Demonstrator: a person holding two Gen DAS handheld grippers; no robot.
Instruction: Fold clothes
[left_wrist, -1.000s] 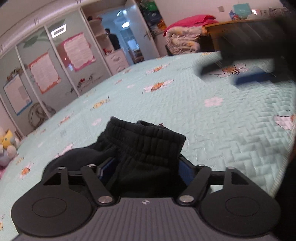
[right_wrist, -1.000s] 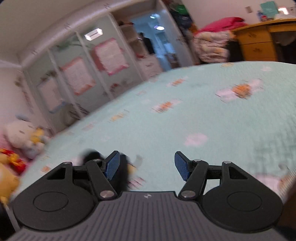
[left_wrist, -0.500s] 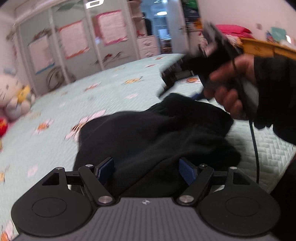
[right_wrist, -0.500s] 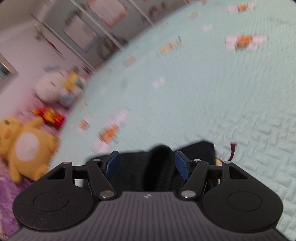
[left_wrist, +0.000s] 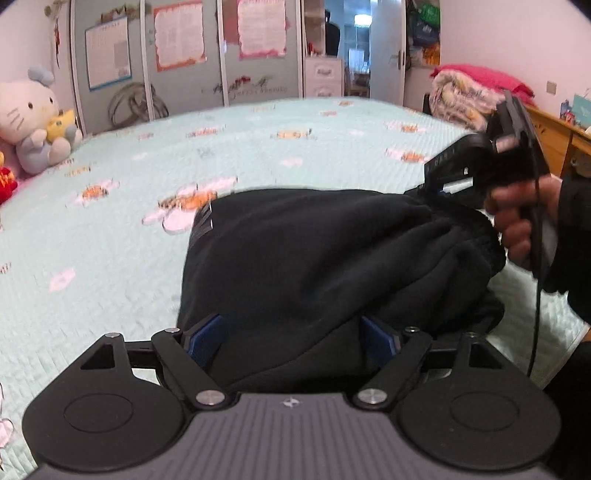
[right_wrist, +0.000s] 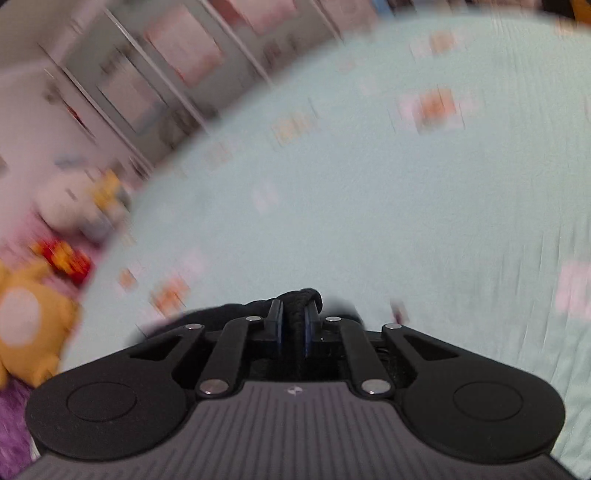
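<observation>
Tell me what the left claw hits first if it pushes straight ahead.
The black garment. Its bulk already lies between the opening jaws of the left claw and fills the path ahead; the bed comes only beyond it, though depth is hard to judge.

Left wrist view: close behind its fingers (left_wrist: 205, 338), angled down across the bed (left_wrist: 110, 240). Right wrist view, blurred, likewise. Both share the black garment (left_wrist: 332, 266).

You have a pale green quilted bedspread (left_wrist: 314, 147) with flower prints under everything. Far left sits a white cat plush (left_wrist: 31, 118); posters hang on the far wardrobe doors (left_wrist: 181, 55). Far right, folded bedding (left_wrist: 465, 96) lies beside a wooden desk (left_wrist: 554, 136).
</observation>
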